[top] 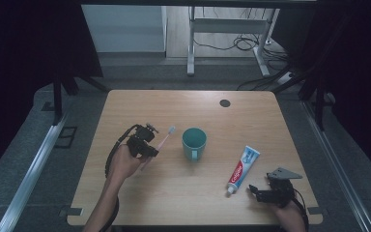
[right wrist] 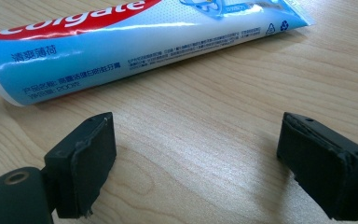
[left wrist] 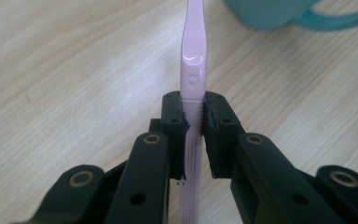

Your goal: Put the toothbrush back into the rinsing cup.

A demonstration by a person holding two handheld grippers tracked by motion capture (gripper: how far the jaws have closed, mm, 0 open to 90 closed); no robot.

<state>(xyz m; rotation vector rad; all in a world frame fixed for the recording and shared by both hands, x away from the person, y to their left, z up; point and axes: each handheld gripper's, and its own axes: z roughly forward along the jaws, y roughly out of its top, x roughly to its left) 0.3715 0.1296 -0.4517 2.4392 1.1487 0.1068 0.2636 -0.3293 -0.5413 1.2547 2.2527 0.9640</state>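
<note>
While my left gripper has its jaws clamped on the pink toothbrush just beside the cup, dropping it in remains; my right gripper gapes empty near the toothpaste.

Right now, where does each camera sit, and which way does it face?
High view: above the near edge, looking forward and down on the light wooden table; both forearms show.
Left gripper view: on the left claw, looking along the clamped pink plastic toothbrush towards the teal mug.
Right gripper view: on the open right claw, facing the blue-white toothpaste tube.
Shared: all three show the table.
</note>
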